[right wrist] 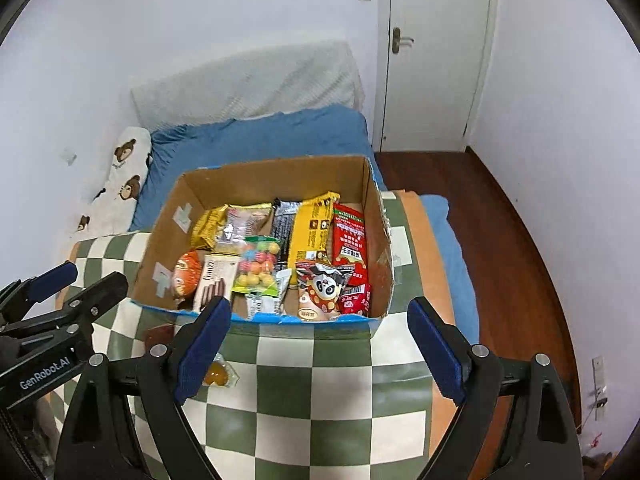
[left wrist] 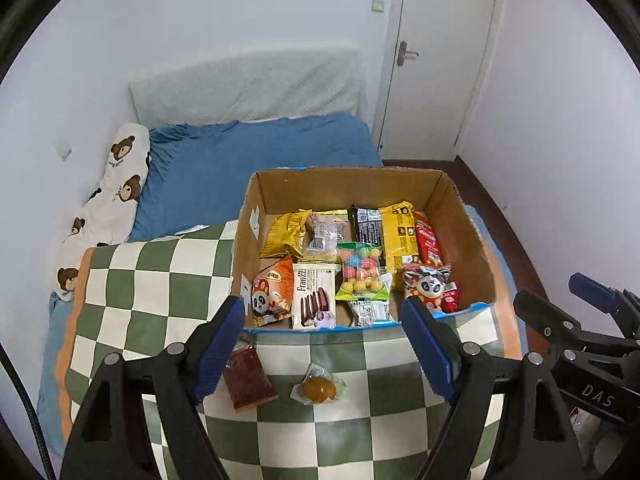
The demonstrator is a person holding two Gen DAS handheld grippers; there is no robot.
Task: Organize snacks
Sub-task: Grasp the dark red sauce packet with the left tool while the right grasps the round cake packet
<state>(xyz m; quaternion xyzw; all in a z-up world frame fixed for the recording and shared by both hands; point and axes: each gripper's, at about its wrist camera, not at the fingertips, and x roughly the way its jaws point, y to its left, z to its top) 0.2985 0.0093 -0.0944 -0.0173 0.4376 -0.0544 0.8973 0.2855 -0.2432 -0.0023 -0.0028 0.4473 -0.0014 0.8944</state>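
Note:
A cardboard box [left wrist: 472, 248] [right wrist: 380, 216] sits on a green-and-white checked blanket [left wrist: 160, 280] [right wrist: 320, 392]. It holds several snack packs, among them a colourful candy-ball bag [left wrist: 362, 270] [right wrist: 258, 266], a Franzzi wafer pack [left wrist: 313, 296] and a red packet [right wrist: 352, 240]. Outside the box, in front of it, lie a dark red snack bar [left wrist: 248, 380] and a wrapped orange jelly [left wrist: 318, 389] [right wrist: 218, 374]. My left gripper [left wrist: 326, 344] hangs open above those two, nothing between its fingers. My right gripper [right wrist: 318, 346] is open and empty over the blanket, before the box's front wall.
The blanket lies over a bed with a blue sheet [left wrist: 248, 160], a bear-print pillow [left wrist: 116, 200] at the left wall and a padded headboard [left wrist: 248, 84]. A white door [left wrist: 440, 60] and dark wooden floor [right wrist: 512, 264] are to the right.

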